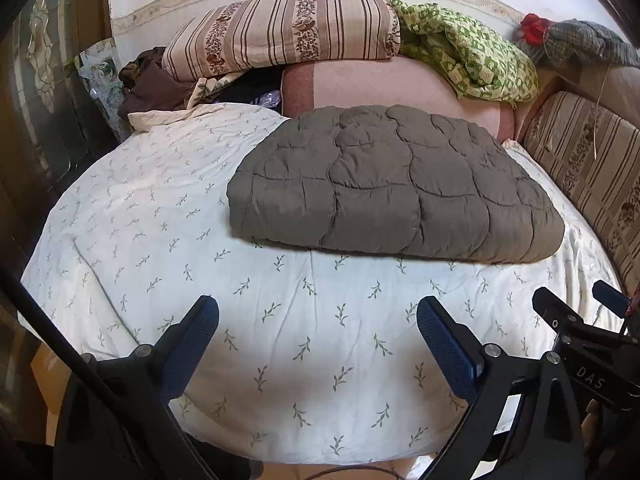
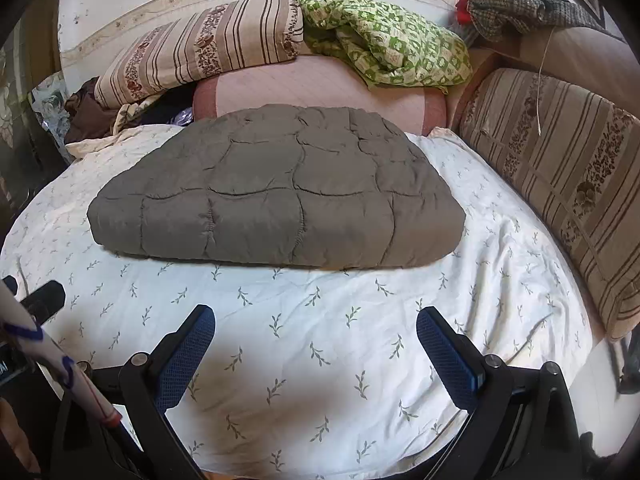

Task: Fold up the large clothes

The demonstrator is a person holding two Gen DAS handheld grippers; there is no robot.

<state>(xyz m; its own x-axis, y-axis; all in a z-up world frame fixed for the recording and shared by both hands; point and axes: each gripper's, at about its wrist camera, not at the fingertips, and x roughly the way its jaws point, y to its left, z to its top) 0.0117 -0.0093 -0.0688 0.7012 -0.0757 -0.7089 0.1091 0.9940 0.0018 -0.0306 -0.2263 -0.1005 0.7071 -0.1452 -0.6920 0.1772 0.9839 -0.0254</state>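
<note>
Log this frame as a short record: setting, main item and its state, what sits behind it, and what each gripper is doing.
setting: bed with a white leaf-print sheet
main item: grey quilted jacket, folded flat into a thick block, lying on the sheet
behind it: pink blanket, striped pillow, green patterned cloth
left gripper: open, holding nothing, short of the jacket
right gripper: open, holding nothing, short of the jacket

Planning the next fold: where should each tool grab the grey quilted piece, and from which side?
Take the grey quilted piece at its near edge, one near corner per tool: left tool on the left corner, right tool on the right. Come in from the front, low over the leaf-print sheet. That edge is thick, rounded and faces both open tools, likely easier to pinch than the flat top.
</note>
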